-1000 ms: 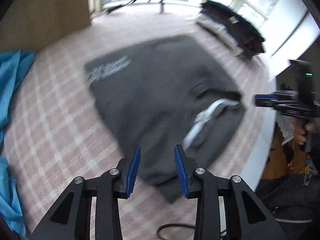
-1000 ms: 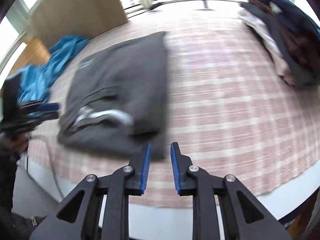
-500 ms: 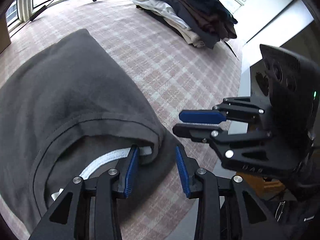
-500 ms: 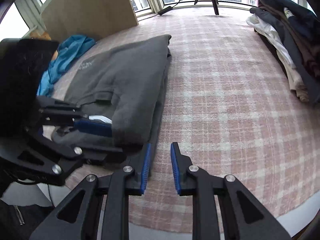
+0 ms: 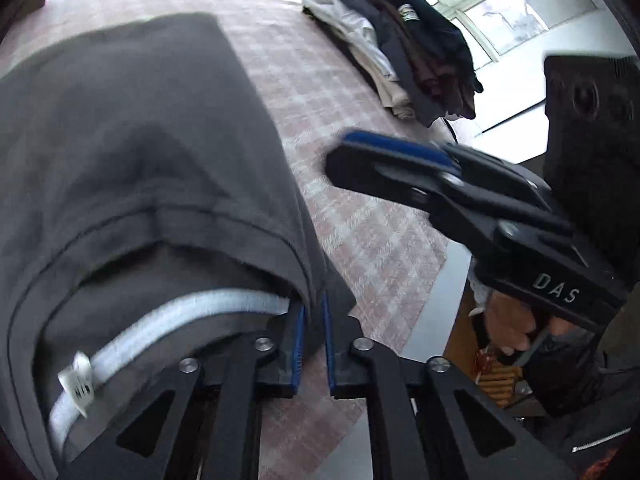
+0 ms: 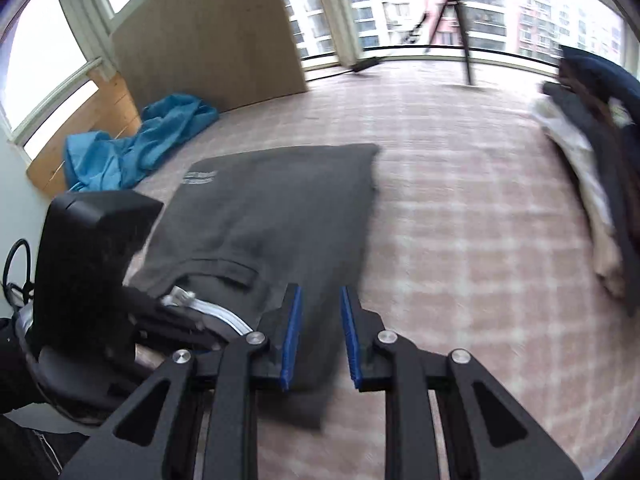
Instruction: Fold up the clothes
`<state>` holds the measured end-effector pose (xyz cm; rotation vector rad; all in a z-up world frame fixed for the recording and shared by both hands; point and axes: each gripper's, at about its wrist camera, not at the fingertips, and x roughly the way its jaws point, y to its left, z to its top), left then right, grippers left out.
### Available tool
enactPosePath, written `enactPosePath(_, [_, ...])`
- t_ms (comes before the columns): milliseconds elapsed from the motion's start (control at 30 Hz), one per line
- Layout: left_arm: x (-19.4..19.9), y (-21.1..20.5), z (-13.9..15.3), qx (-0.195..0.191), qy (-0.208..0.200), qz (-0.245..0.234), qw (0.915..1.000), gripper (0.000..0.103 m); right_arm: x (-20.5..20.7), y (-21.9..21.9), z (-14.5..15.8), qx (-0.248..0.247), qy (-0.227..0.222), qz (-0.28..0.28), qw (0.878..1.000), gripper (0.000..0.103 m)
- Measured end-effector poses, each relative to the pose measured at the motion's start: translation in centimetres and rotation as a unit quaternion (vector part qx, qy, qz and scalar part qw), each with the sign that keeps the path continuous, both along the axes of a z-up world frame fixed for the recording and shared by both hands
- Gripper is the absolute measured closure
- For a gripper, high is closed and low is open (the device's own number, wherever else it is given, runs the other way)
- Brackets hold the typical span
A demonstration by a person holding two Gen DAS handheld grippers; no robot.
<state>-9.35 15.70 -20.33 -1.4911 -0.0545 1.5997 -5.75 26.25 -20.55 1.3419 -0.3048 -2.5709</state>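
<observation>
The left gripper (image 5: 313,336) is closing its jaws on the near corner of the folded grey T-shirt (image 5: 132,140) by the collar. The right gripper (image 6: 320,332) stands slightly parted over the shirt's near edge, seemingly not pinching it. The shirt lies on a pink plaid cloth (image 6: 460,240).

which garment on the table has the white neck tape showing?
The dark grey shirt under the left hand-held gripper; its white collar band shows. The blue cloth and clothes pile show none.
</observation>
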Motion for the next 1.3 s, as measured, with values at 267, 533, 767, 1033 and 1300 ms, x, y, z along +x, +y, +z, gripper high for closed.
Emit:
enactPosePath(267, [-1.0,-10.8,6.4,-0.101,0.159,0.075,0.9793,0.079,0.0,0.3,0.5,0.02,-0.064,0.045,0.997,0.085])
enactPosePath(533, [-4.9,-12.6,1.0,-0.178,0.163,0.086,0.9666,0.079,-7.6,-2.6,-0.7,0.051,-0.045,0.035,0.997,0.084])
enactPosePath(767, [-5.0,-15.8,4.1,-0.161,0.178,0.073,0.9681,0.078,-6.8,1.2,0.8,0.021,-0.068,0.022,0.997,0.084])
enactPosePath(1033, [-13.5,-13.0,5.2,-0.128,0.219,0.137,0.9574,0.077,-14.1,3.1,0.7,0.013,-0.037,-0.023,0.999,0.084])
enactPosePath(1300, [-16.2,-16.0,1.1,-0.162,0.175,0.188,0.9528,0.064,-13.9,8.4,-1.3,-0.047,-0.074,-0.102,0.991,0.058])
